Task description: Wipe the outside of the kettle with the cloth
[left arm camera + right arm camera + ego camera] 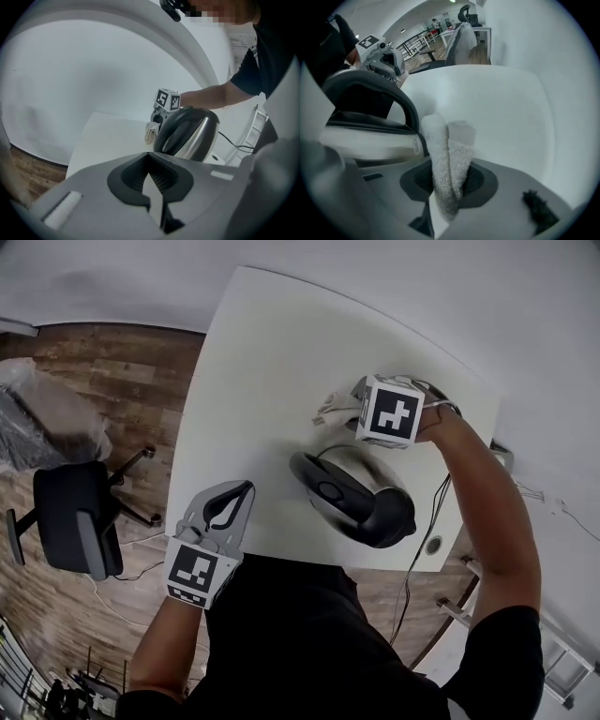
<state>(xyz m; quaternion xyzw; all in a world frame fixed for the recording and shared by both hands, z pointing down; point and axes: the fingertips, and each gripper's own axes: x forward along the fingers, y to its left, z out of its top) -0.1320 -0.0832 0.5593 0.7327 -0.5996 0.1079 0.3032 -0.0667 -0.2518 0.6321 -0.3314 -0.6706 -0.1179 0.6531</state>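
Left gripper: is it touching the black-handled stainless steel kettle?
Apart. The head view shows a strip of bare white table between the left gripper and the black-handled stainless steel kettle.

Kettle (pixel 352 491) on table (pixel 272 362); cloth (pixel 333 409) just behind it.

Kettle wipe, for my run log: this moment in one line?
right gripper: shut on cloth, beside kettle | left gripper: shut, empty, clear of kettle
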